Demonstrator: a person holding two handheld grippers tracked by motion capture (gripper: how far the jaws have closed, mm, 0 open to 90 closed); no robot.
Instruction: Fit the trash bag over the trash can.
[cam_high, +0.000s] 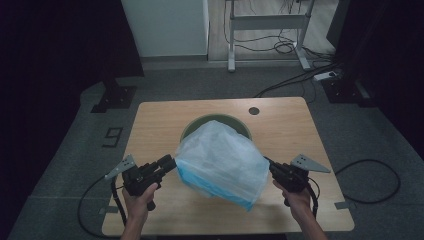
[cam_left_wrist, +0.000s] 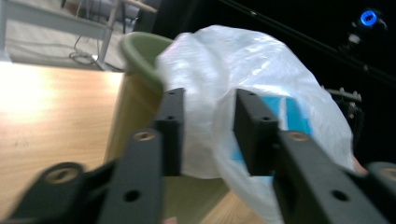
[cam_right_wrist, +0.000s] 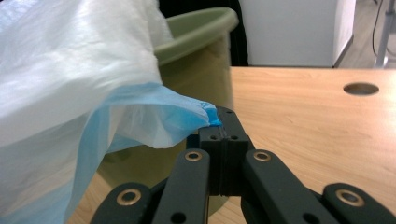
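The wooden table (cam_high: 165, 120) spreads out under both grippers, and on it, ahead of them and between their tips, stands the green bin (cam_high: 216, 120), round and open at the top. Draped over its near side and hanging out toward the person is the white plastic bag (cam_high: 222, 160), with a blue band along its hem; it bellies out between the two tools, half over the bin and half in the air in front of it.

The right gripper (cam_right_wrist: 222, 126) has its jaws closed tight on the blue hem, which pokes out of the pinch at the tip; the bin stands just beyond and to the left of those jaws in the right gripper view. The left gripper (cam_left_wrist: 208, 133) stands partly open. A fold of the bag lies between its pads, but a gap shows on either side of the film, so it does not seem to be clamped there. In the high view it meets the bag's left edge (cam_high: 176, 161).

By the look of it, the step in hand is lining the bin: the bag's mouth is being spread so it can go over the rim. The next move calls for the left jaws to close on the hem, then for both hands to pull apart and forward, carrying the opening past the far rim without tipping the light bin.
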